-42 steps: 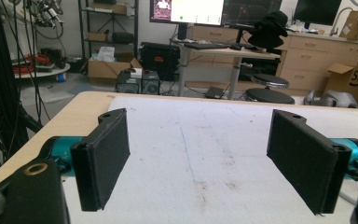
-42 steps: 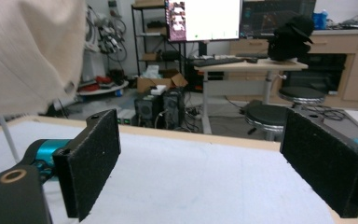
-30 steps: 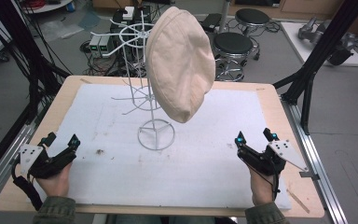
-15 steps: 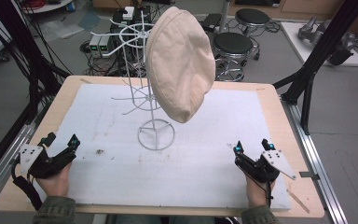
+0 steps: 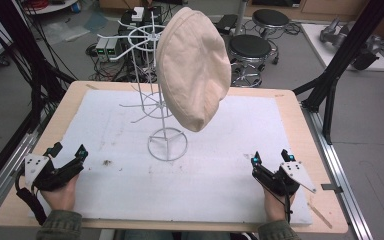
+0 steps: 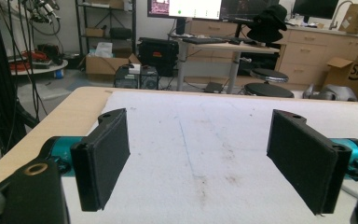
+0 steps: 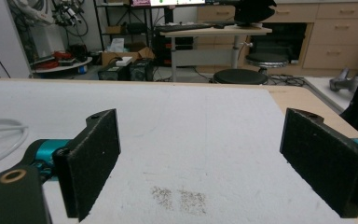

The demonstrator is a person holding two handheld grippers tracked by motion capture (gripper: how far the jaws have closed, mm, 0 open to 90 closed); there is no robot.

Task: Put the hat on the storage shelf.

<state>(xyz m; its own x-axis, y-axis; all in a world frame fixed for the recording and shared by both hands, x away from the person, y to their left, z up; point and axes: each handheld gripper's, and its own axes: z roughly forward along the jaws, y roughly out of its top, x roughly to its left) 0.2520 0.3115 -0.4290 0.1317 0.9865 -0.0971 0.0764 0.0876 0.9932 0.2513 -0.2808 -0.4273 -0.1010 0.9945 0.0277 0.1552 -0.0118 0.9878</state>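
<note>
Beige cap (image 5: pixel 194 67) on wire stand (image 5: pixel 156 107), between, beyond both spread tools (image 5: pixel 68 151) (image 5: pixel 271 158)

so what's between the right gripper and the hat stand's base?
In the high view, just bare white mat between the right gripper and the wire stand base. The cream hat hangs above, on the stand.

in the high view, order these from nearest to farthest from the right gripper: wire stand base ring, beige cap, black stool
1. Wire stand base ring, on the mat, forward and left of the right gripper.
2. Beige cap, hanging on the stand above.
3. Black stool, on the floor beyond the table.
</note>
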